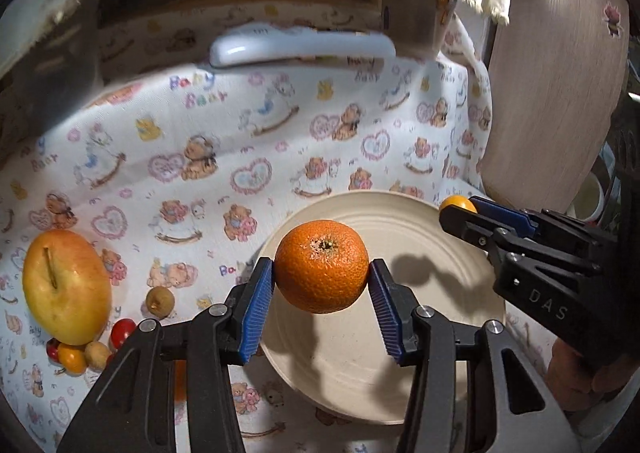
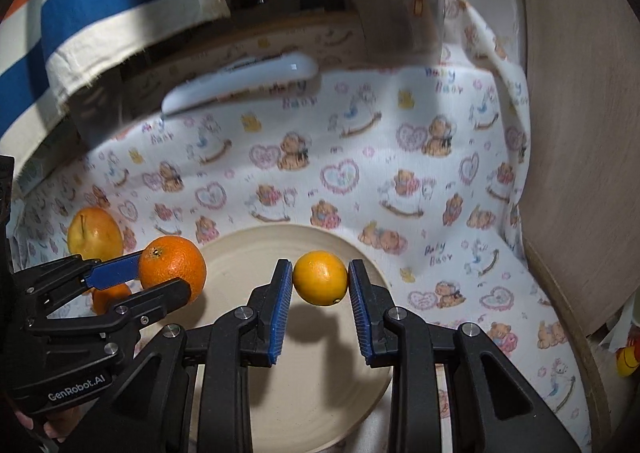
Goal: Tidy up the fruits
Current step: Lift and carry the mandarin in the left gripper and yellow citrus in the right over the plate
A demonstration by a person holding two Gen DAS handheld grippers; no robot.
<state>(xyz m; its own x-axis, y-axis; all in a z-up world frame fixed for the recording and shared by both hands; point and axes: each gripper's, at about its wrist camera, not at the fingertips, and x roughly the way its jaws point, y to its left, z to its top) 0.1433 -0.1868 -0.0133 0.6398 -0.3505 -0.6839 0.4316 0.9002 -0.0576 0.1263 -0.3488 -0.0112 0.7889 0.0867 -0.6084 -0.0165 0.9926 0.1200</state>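
My left gripper (image 1: 321, 285) is shut on an orange mandarin (image 1: 322, 266) and holds it above the cream plate (image 1: 452, 221). My right gripper (image 2: 320, 281) is shut on a small yellow-orange citrus fruit (image 2: 320, 278), also over the plate (image 2: 240, 249). In the left wrist view the right gripper (image 1: 460, 209) comes in from the right with that small fruit (image 1: 458, 202) at its tips. The right wrist view shows the left gripper (image 2: 160, 273) with the mandarin (image 2: 173, 267) at the plate's left rim. A yellow-red apple (image 1: 66, 287) lies on the cloth to the left.
Beside the apple lie several small fruits: a tan one (image 1: 160, 302), a red one (image 1: 122, 329), a yellow one (image 1: 72, 359). Another orange fruit (image 2: 108, 295) lies behind the left gripper. A white handle-like object (image 1: 300, 49) lies at the back. A wooden board (image 1: 556, 101) stands at the right.
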